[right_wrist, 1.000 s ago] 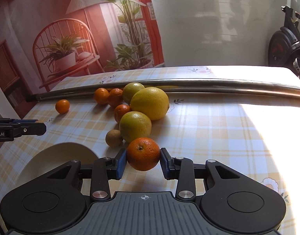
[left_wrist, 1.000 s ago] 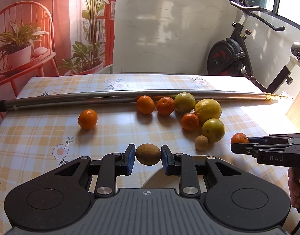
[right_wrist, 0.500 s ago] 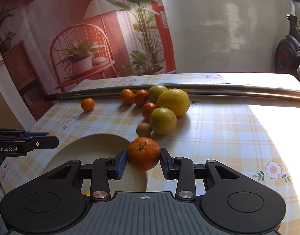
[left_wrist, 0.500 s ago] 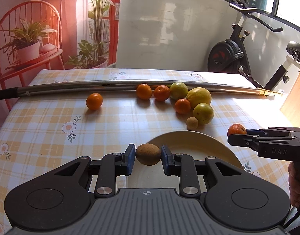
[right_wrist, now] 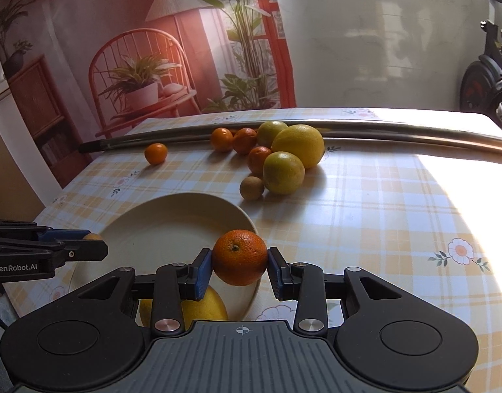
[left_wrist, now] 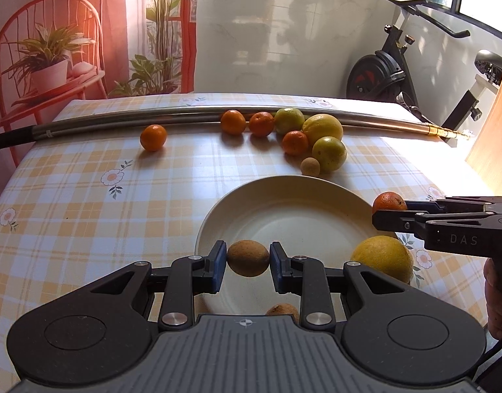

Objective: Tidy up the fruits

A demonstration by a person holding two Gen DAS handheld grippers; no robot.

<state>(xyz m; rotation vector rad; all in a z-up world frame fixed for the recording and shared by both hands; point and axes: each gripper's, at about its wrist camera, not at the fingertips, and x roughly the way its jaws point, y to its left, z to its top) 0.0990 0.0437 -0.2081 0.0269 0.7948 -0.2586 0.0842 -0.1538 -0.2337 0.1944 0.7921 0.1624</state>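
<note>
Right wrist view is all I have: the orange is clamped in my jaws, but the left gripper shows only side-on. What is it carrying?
Observer: The left gripper is shut on a brown kiwi, held over the near part of the plate.
Operator: Is anything lying on the plate under that gripper?
Observer: Yes, a second brown fruit sits at the plate's near edge. It is mostly hidden by the gripper body.
Operator: And the yellow thing below my jaws?
Observer: It is a large yellow citrus resting at the right side of the plate. Your orange hangs just beyond it, by the rim.
</note>
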